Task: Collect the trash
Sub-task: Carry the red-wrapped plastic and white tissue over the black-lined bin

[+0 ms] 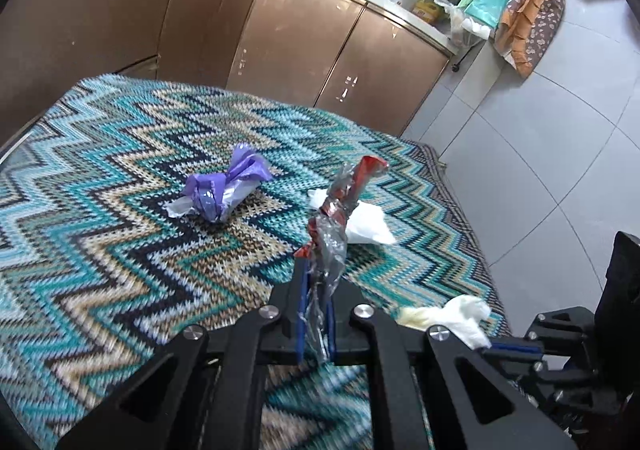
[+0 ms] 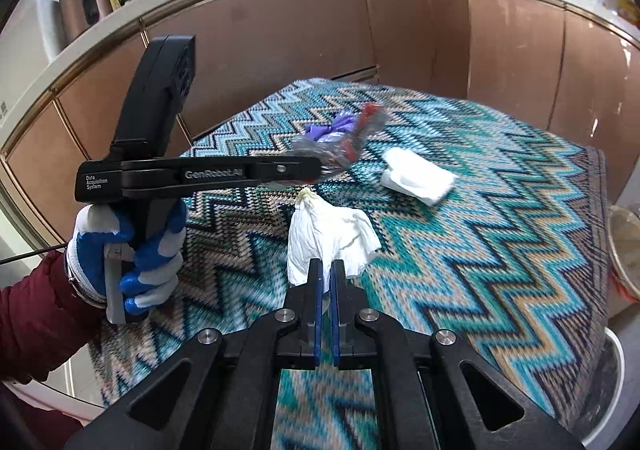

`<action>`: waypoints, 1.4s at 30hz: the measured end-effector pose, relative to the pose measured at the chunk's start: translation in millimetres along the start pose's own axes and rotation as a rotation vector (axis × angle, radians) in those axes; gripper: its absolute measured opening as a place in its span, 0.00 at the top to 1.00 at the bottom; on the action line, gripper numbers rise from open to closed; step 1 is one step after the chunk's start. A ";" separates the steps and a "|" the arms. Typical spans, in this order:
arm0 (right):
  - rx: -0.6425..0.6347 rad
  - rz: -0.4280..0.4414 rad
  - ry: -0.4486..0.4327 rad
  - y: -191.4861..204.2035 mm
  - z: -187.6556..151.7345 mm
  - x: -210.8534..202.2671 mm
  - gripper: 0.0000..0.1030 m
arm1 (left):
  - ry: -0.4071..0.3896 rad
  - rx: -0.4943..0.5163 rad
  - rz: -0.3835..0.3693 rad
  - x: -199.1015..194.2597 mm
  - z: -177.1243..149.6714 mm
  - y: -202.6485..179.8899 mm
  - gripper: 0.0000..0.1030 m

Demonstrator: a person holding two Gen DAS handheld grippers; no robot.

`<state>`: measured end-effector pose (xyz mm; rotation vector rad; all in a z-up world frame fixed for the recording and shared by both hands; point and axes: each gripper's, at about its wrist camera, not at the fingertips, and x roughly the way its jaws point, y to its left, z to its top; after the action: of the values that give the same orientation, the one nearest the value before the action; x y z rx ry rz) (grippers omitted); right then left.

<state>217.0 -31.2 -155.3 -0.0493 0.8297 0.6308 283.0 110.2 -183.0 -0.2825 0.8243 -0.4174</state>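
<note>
My left tool (image 1: pixel 316 314) grips the red-and-clear plastic wrapper (image 1: pixel 340 205); my right tool (image 2: pixel 326 282) clamps a crumpled white tissue (image 2: pixel 328 238) above the surface (image 2: pixel 500 250).

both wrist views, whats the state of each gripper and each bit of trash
left gripper: shut on red wrapper
red wrapper: held up off the cloth
right gripper: shut on crumpled tissue
crumpled tissue: held up off the cloth
purple wrapper: lying on the cloth, untouched
folded tissue: lying on the cloth, untouched
</note>
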 end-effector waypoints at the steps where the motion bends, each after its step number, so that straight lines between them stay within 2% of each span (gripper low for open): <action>1: 0.009 -0.007 -0.012 0.5 -2.8 -8.5 0.97 | -0.007 0.003 0.005 -8.5 -2.1 -2.9 0.93; 10: 0.091 -0.094 -0.124 -2.8 -31.4 -86.2 0.97 | -0.046 0.084 0.010 -66.9 -16.8 -52.8 0.93; 18: 0.200 -0.192 -0.227 -31.6 -68.0 -150.9 0.97 | -0.016 0.186 -0.049 -64.7 -25.1 -122.5 0.93; 24: 0.317 -0.352 -0.268 -81.5 -103.2 -196.0 0.97 | 0.068 0.297 -0.101 -24.6 -23.4 -201.9 0.93; 29: 0.416 -0.446 -0.278 -127.4 -126.9 -215.5 0.97 | 0.153 0.388 -0.131 27.8 -18.4 -266.9 0.93; 34: 0.505 -0.515 -0.254 -180.0 -145.1 -212.7 0.97 | 0.238 0.444 -0.127 93.8 -21.9 -325.0 0.93; 42: 0.585 -0.574 -0.197 -253.8 -162.2 -180.2 0.97 | 0.336 0.444 -0.091 192.7 -22.7 -368.1 0.93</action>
<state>154.3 -374.7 -190.3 0.2943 0.7356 -0.1585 291.3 -305.8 -175.4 0.1695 1.0215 -0.7320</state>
